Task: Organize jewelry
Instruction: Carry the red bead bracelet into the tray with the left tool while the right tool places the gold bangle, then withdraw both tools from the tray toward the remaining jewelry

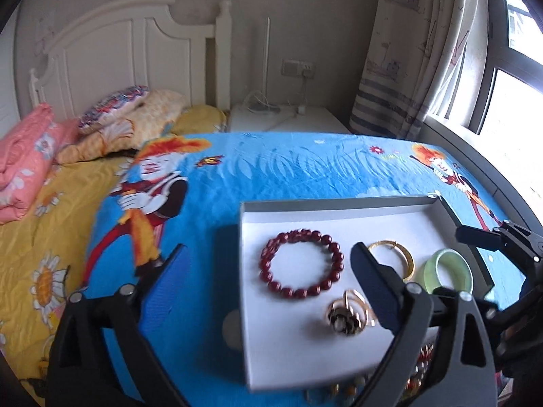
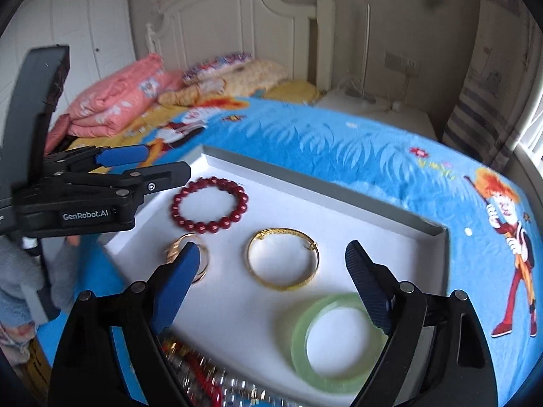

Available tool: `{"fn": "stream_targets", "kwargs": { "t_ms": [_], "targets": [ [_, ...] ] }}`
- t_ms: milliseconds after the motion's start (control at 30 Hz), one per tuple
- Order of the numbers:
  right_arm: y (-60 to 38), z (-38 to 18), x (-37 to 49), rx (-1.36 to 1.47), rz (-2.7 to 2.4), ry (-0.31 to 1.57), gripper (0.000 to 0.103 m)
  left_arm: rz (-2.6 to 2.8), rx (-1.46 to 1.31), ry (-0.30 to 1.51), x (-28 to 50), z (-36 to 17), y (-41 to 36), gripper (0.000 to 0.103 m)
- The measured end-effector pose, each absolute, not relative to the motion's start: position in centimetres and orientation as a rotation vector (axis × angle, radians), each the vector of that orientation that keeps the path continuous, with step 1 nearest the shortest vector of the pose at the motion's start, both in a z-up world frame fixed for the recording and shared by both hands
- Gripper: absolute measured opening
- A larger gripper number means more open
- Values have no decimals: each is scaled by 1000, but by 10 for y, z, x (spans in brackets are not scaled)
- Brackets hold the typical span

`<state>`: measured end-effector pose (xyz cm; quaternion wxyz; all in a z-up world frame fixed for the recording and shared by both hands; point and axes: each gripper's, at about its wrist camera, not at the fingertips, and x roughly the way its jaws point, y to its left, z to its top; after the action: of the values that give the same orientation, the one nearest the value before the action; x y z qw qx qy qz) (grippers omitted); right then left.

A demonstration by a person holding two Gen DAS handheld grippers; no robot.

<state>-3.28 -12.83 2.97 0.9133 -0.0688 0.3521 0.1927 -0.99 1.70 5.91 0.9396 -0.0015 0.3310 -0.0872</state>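
Now both tongs apart, empty — left tongs [image 1: 268,271], right tongs [image 2: 271,264] over tray [image 2: 305,183] on bed. Placing step; next — fetch loose jewelry [image 2: 203,376] by near rim.

You've got soft daylight from the window [image 1: 512,78], blown out at the right. Fisheye bends the edges, corners go black, and nearby jewelry smears with motion blur.

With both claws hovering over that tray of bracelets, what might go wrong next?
The left gripper straddles the white tray's wall, so lowering it might tip the tray. Both grippers crowd the same tray; the right gripper may bump the left. The gold rings lie overlapped, so one pinch might drag them together.
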Motion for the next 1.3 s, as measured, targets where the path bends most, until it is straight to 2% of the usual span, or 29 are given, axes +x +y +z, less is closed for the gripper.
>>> {"fn": "stream_targets", "kwargs": {
  "t_ms": [100,567,800,933,1133,1167,1233,1300],
  "targets": [
    [-138,34,-50,-124,407,699,84,-162,-23,642,-36,61,26,100],
    [-146,6,-127,-146,474,718,84,-179,-20,711,-112,24,39,100],
    [-148,1,-131,-123,472,730,76,-222,-55,728,-118,17,45,100],
    [-152,-3,-131,-94,442,714,66,-224,-171,772,-107,11,62,100],
    [-156,2,-139,-79,476,650,65,-237,-173,756,-109,13,61,100],
    [-154,1,-139,-88,473,653,63,-239,-168,759,-109,13,60,100],
    [-149,-1,-137,-117,469,675,49,-238,-176,765,-108,12,61,100],
    [-141,-6,-134,-152,465,711,40,-240,-183,766,-107,12,62,100]
  ]
}}
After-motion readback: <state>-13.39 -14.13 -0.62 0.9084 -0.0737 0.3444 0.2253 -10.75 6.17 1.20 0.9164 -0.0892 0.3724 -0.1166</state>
